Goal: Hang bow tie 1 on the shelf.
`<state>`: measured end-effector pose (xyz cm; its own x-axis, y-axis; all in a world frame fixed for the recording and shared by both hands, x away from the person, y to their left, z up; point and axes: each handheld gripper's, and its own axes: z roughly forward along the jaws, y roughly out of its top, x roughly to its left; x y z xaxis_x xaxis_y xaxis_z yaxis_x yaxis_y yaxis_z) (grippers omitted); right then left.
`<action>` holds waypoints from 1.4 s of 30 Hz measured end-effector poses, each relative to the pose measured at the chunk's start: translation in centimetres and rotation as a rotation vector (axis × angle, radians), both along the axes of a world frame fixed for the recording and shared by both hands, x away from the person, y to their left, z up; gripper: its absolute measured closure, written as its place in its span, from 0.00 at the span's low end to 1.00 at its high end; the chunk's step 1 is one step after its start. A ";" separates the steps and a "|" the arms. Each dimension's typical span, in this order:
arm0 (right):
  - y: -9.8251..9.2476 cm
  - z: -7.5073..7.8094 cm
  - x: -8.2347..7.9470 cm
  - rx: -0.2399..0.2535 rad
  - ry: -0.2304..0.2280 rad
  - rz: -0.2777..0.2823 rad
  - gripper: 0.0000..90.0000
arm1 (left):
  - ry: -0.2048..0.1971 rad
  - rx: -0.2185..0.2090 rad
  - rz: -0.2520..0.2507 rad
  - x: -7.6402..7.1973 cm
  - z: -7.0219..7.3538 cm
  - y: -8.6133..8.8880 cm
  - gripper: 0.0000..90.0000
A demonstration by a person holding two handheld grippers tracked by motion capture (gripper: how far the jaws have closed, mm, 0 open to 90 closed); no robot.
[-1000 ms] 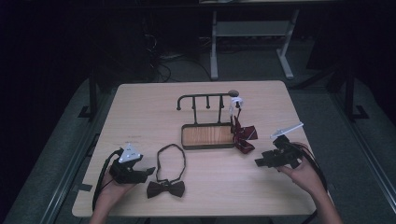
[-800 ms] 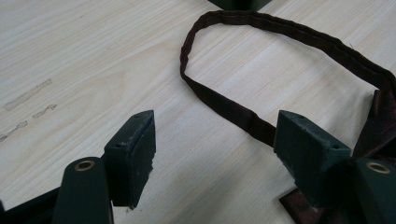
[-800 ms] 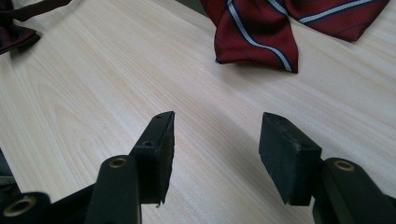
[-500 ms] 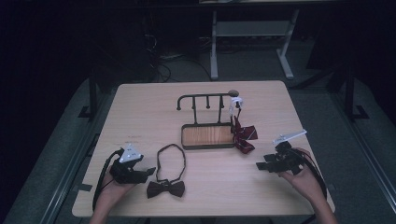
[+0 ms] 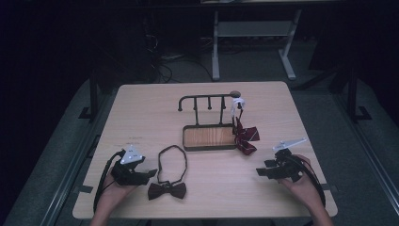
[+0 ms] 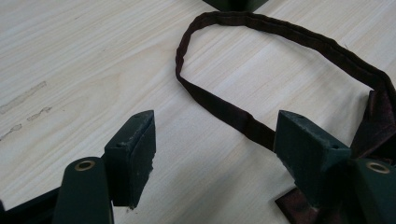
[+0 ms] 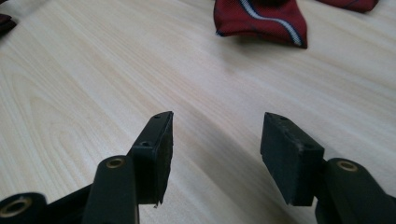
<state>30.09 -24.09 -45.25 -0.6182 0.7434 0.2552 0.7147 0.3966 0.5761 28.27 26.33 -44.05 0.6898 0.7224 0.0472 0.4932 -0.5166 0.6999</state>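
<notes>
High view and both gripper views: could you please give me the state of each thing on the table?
Left claw: open, holding nothing, beside the strap.
Right claw: open, holding nothing, over bare table.
Dark bow tie: flat on the table, strap looped.
Red striped bow tie: draped at the rack's right end.
Rack: upright on its wooden base.

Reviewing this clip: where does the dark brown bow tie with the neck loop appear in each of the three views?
High view: the dark brown bow tie lies near the front edge, left of centre, loop towards the rack, beside the left gripper.
Left gripper view: its strap arcs across the top and right, passing behind the right-hand jaw.
Right gripper view: a dark scrap at the upper left edge, too little to identify.
Shared landmark: the light wooden table.
</notes>
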 end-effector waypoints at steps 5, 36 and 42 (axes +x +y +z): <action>0.4 0.0 -0.5 -0.004 -0.016 0.004 0.49 | 0.000 -0.016 0.003 0.1 0.1 -0.2 0.34; -0.5 0.4 -0.9 0.041 -0.047 -0.030 0.48 | 0.186 0.104 0.015 7.8 0.6 -3.7 0.73; -0.5 0.4 -0.9 0.042 -0.051 -0.030 0.49 | 0.224 0.124 0.030 8.4 -0.2 -3.4 0.76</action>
